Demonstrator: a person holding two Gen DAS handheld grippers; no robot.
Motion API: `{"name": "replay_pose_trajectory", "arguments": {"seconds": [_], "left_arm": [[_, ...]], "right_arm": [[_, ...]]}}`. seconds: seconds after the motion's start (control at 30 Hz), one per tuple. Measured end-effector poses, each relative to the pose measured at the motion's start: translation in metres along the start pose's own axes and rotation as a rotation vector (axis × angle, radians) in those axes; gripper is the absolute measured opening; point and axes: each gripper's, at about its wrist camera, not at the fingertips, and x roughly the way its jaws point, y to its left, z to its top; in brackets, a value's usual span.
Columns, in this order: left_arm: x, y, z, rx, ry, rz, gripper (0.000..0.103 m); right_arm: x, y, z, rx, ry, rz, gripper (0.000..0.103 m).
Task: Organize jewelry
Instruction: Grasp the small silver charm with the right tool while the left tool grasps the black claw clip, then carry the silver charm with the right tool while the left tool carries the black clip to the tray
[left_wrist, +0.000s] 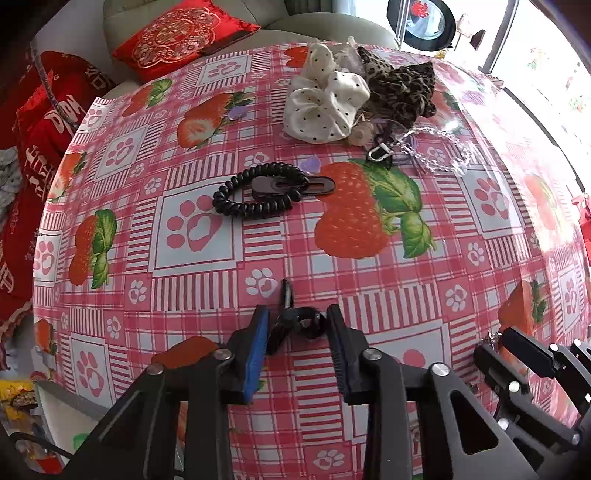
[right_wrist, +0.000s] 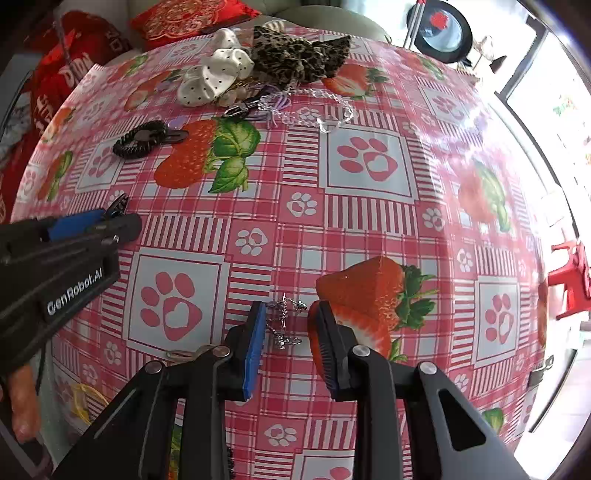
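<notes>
Left wrist view: a small black hair clip is seen between the fingers of the left gripper on the bench, though contact cannot be told. Right wrist view: silver earrings lie ungrasped between the right gripper fingers.

A: Between the left gripper's fingers?
B: A clip, on the tablecloth.
A: Ahead of them?
B: A coil tie lying over a barrette; farther ahead, right, two scrunchies and a bead strand.
A: Between the right gripper's fingers?
B: A chain, nearer the left finger.
A: Left of them?
B: The left gripper.
</notes>
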Motion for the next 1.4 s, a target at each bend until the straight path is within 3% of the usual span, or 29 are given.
{"name": "replay_pose_trajectory", "arguments": {"seconds": [0.1, 0.77, 1.1, 1.4], "left_arm": [[-0.005, 0.002, -0.004, 0.002, -0.014, -0.025, 0.031], [-0.070, 0.027, -0.034, -0.037, -0.090, -0.122, 0.031], [-0.099, 0.054, -0.069, -0.086, -0.099, -0.114, 0.031], [-0.123, 0.096, -0.111, -0.140, -0.114, -0.069, 0.031]], "right_arm": [[-0.002, -0.006, -0.002, 0.020, 0.004, -0.002, 0.014], [-0.043, -0.053, -0.031, 0.203, -0.036, 0.216, 0.014], [-0.064, -0.044, -0.043, 0.207, -0.035, 0.251, 0.014], [-0.091, -0.008, -0.047, 0.140, -0.050, 0.284, 0.014]]}}
